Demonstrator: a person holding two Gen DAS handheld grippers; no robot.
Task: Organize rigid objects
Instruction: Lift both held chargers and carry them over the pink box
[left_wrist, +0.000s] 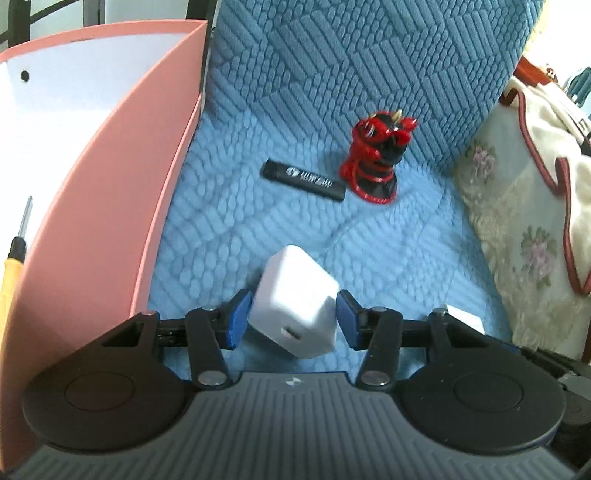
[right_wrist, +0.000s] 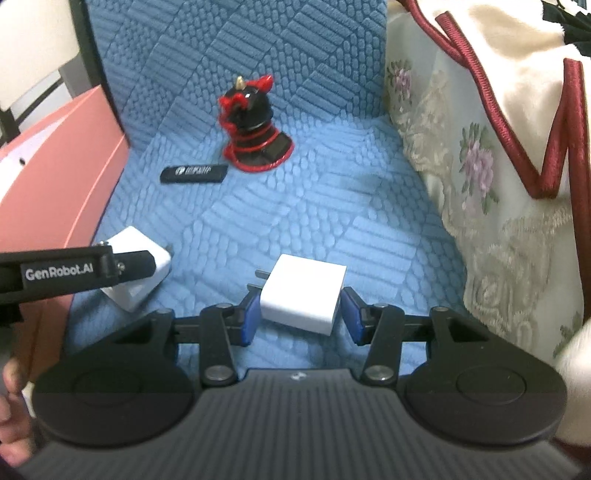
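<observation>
Between my left gripper's (left_wrist: 294, 318) blue pads sits a white charger cube (left_wrist: 295, 314), pinched and tilted beside the pink box (left_wrist: 122, 206). A second white charger (right_wrist: 304, 295) is pinched in my right gripper (right_wrist: 301, 314), prongs pointing left. Farther back on the blue quilted cushion (right_wrist: 332, 206) lie a black stick (left_wrist: 303, 180) and a red-and-black figurine (left_wrist: 376, 162).

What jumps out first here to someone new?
The red-and-black figurine standing upright on the blue quilted cushion, with a black stick lying just beside it. Nearer, each gripper has a white charger cube between its blue fingers: left gripper, right gripper. A pink bin sits at the left.
</observation>
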